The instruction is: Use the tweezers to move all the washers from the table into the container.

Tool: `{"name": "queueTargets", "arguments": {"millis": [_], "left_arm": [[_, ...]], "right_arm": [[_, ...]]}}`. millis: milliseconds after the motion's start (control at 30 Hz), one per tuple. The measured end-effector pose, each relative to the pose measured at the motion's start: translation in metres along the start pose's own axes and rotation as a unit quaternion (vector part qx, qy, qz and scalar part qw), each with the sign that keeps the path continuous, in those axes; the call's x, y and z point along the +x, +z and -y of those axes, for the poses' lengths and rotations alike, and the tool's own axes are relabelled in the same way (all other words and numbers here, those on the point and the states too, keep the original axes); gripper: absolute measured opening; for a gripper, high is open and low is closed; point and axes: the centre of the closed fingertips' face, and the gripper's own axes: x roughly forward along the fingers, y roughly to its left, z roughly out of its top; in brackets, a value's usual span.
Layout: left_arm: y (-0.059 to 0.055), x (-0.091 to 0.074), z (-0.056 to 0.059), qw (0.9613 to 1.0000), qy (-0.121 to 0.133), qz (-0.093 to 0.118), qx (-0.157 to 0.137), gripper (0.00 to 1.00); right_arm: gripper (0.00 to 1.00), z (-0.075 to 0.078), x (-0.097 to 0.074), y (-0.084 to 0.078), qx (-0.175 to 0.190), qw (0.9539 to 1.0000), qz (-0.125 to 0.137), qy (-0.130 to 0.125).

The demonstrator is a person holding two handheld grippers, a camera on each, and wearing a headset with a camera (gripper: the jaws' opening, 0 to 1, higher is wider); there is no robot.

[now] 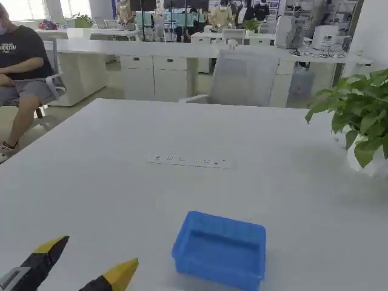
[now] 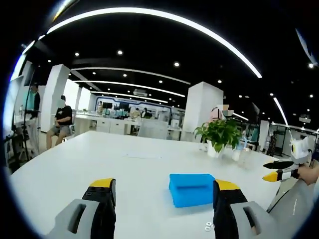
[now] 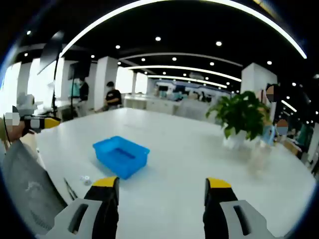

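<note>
This is a big, bright office with rows of white desks, and a person (image 1: 21, 66) sits on a chair far off to the side. Up close is a wide white table (image 1: 182, 139). A green plant (image 1: 357, 109) in a white pot stands at one edge of it.

A blue container (image 1: 215, 264) sits on the table. It is a small box with its top open, and I cannot tell if anything is inside.

The left gripper (image 2: 164, 184) has black jaws with yellow tips. They are held wide apart with nothing between them, above the table and pointed at the container. The right gripper (image 3: 162, 182) looks the same, jaws spread and holding nothing. It is off to the other side of the container.

The tweezers (image 3: 69, 188) look like a thin dark stick lying flat on the table, near the container. The washers (image 3: 84, 178) are tiny pale rings on the table just beside the tweezers, outside the container.
</note>
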Motion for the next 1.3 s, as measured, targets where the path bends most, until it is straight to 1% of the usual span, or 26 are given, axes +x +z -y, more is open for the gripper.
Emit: {"name": "queueTargets", "arguments": {"millis": [33,100,133,200,267,300,367,500,600,667,700,733,767,800,833,900,933,1000,1033,1067,1100,1133,1167,1233,1300], "left_arm": [[0.001,0.001,0.009,0.9999,-0.014,0.0,-0.006,0.82],[-0.001,0.001,0.008,0.9999,-0.008,-0.007,0.002,0.82],[-0.001,0.001,0.006,0.9999,-0.003,-0.007,0.009,0.82],[-0.001,0.001,0.004,0.9999,-0.001,-0.007,0.008,0.82],[-0.002,0.001,0.004,0.9999,0.001,-0.01,0.008,0.82],[-0.002,0.001,0.005,0.9999,0.002,-0.012,0.008,0.82],[-0.002,0.001,0.007,0.9999,0.0,-0.013,0.007,0.82],[-0.001,0.001,0.009,0.9999,-0.004,-0.01,0.011,0.82],[-0.001,0.001,0.011,0.9997,-0.007,-0.012,0.018,0.82],[-0.001,0.001,0.014,0.9996,-0.01,-0.013,0.025,0.82],[0.0,0.001,0.015,0.9994,-0.01,-0.011,0.03,0.82],[0.002,0.002,0.017,0.999,-0.013,-0.008,0.041,0.82],[0.003,0.002,0.019,0.9988,-0.018,-0.006,0.044,0.82],[0.004,0.002,0.023,0.9985,-0.027,-0.004,0.046,0.83],[0.004,0.002,0.025,0.9982,-0.03,-0.003,0.052,0.84],[0.005,0.002,0.027,0.9969,-0.035,0.0,0.07,0.86],[0.005,0.001,0.028,0.9968,-0.037,0.0,0.071,0.86],[0.007,0.0,0.029,0.9966,-0.044,0.005,0.07,0.86],[0.009,-0.001,0.03,0.9966,-0.048,0.012,0.066,0.86],[0.01,-0.001,0.03,0.9968,-0.049,0.015,0.062,0.87],[0.013,-0.001,0.029,0.9974,-0.048,0.021,0.05,0.88],[0.014,-0.001,0.029,0.9974,-0.05,0.026,0.045,0.9],[0.014,-0.001,0.027,0.9975,-0.049,0.025,0.044,0.9],[0.011,0.0,0.026,0.9977,-0.048,0.019,0.043,0.9],[0.009,0.001,0.025,0.9977,-0.051,0.014,0.042,0.9]], "right_arm": [[0.63,0.002,-0.001,0.001,0.003,1.0,0.003,-0.003],[0.63,0.004,-0.001,0.001,0.01,0.9999,0.005,-0.006],[0.63,0.004,0.0,0.0,0.012,0.9999,0.002,-0.005],[0.64,0.002,0.001,-0.003,0.013,0.9999,-0.006,-0.001],[0.62,0.002,0.002,-0.006,0.006,0.9999,-0.013,-0.001],[0.61,0.002,0.001,-0.005,0.001,0.9999,-0.012,-0.002],[0.6,0.001,0.001,-0.005,0.003,0.9999,-0.01,0.001],[0.57,-0.001,0.003,-0.008,0.001,0.9998,-0.018,0.009],[0.58,-0.003,0.004,-0.008,-0.001,0.9998,-0.018,0.013],[0.59,-0.003,0.003,-0.003,0.002,0.9999,-0.004,0.014],[0.6,-0.001,0.002,0.004,0.008,0.9998,0.015,0.01],[0.62,0.0,0.002,0.008,0.017,0.9995,0.026,0.007],[0.65,0.001,0.001,0.01,0.025,0.9991,0.033,0.003],[0.67,0.006,0.0,0.011,0.027,0.9989,0.038,-0.008],[0.69,0.011,-0.001,0.011,0.026,0.9986,0.044,-0.016],[0.73,0.013,-0.002,0.015,0.03,0.9978,0.052,-0.03],[0.75,0.016,-0.003,0.016,0.032,0.9971,0.057,-0.038],[0.79,0.019,-0.004,0.018,0.034,0.9963,0.063,-0.048],[0.81,0.021,-0.005,0.019,0.035,0.996,0.063,-0.052],[0.81,0.021,-0.005,0.018,0.037,0.9959,0.063,-0.054],[0.81,0.022,-0.006,0.021,0.047,0.9949,0.069,-0.056],[0.8,0.023,-0.007,0.022,0.055,0.9941,0.074,-0.056],[0.8,0.024,-0.009,0.024,0.063,0.9931,0.082,-0.055],[0.8,0.024,-0.009,0.026,0.076,0.9918,0.087,-0.055],[0.8,0.024,-0.009,0.025,0.079,0.9919,0.084,-0.054]]}}
